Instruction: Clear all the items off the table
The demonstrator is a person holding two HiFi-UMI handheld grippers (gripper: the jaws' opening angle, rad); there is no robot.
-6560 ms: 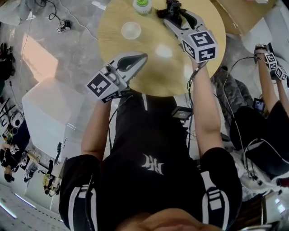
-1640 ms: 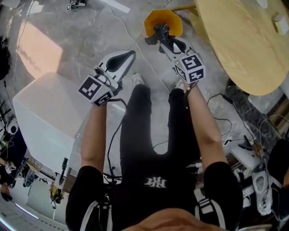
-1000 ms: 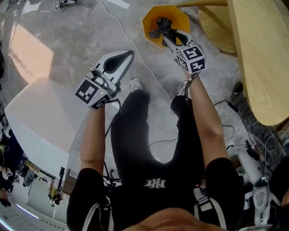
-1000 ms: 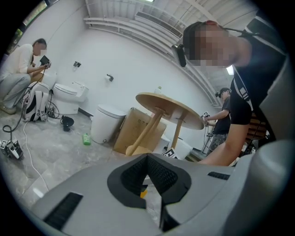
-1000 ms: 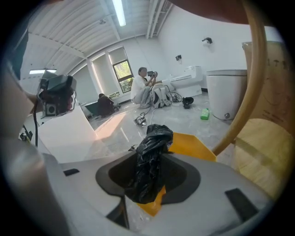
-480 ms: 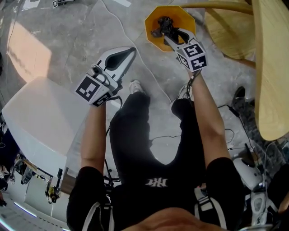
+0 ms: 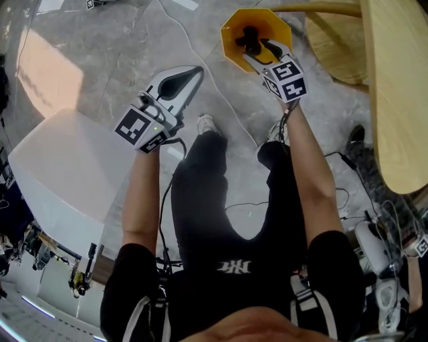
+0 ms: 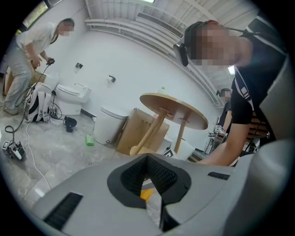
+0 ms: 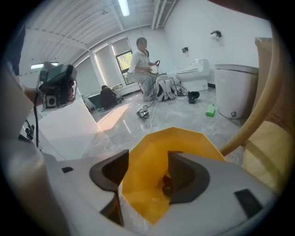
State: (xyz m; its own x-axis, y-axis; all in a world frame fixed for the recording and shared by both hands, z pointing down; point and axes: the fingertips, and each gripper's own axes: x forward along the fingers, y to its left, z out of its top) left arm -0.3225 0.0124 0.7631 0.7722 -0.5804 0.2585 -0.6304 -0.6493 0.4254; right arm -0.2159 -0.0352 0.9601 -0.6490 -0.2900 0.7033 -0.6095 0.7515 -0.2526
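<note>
The small dark object (image 9: 166, 184) lies low inside the yellow bin (image 9: 147, 138) on the floor. One jaw partly hides it, so we cannot say what it is. The right gripper (image 9: 146, 168) hangs over the bin; its jaws have just been opening and stand apart, gripping nothing. The left gripper (image 7: 189, 75) has its jaws together, empty.

You stand on a glossy grey marble floor (image 7: 100, 47), the round wooden table (image 7: 401, 100) at your right, a large white block (image 7: 60, 174) at your left. White walls (image 8: 120, 50) rise to a ribbed ceiling (image 9: 69, 27) with a strip light (image 9: 123, 7); a window (image 9: 120, 59) lets in daylight.
</note>
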